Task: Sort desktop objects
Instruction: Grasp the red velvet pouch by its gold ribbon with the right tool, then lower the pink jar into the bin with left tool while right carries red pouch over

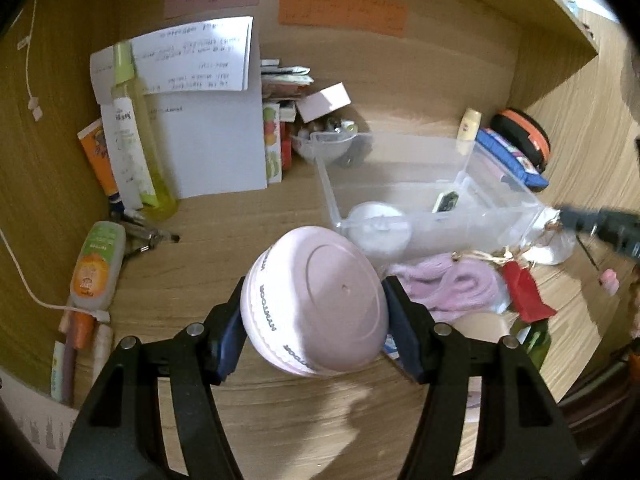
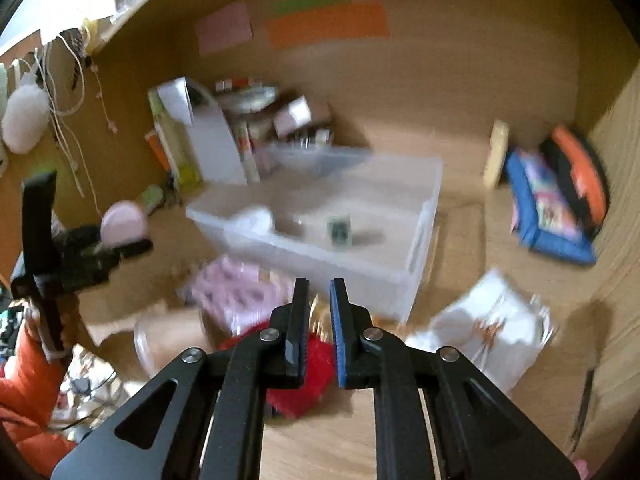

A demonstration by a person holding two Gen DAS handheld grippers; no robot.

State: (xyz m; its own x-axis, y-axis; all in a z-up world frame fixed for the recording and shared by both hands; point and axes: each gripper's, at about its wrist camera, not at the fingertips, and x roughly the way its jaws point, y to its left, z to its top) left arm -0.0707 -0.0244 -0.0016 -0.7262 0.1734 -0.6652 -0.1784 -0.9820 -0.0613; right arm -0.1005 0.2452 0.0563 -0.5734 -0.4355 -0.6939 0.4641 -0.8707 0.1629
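Note:
My left gripper point(image 1: 314, 300) is shut on a round pink jar point(image 1: 316, 300), held above the wooden desk just left of and in front of a clear plastic bin point(image 1: 496, 204). The bin holds a white round container point(image 1: 376, 224) and a small dark item point(image 1: 446, 202). In the blurred right wrist view my right gripper point(image 2: 319, 292) is nearly closed and empty, above a red cloth item point(image 2: 304, 380), with the bin point(image 2: 416, 240) ahead. The left gripper with the pink jar point(image 2: 122, 224) shows at the left there.
A pink knitted cloth point(image 1: 452, 284) and a red pouch point(image 1: 524, 292) lie in front of the bin. Bottles and tubes point(image 1: 132, 136) and papers point(image 1: 208, 120) stand at the back left. A blue case point(image 1: 512, 156) lies at the back right. A white bag point(image 2: 488, 328) lies near right.

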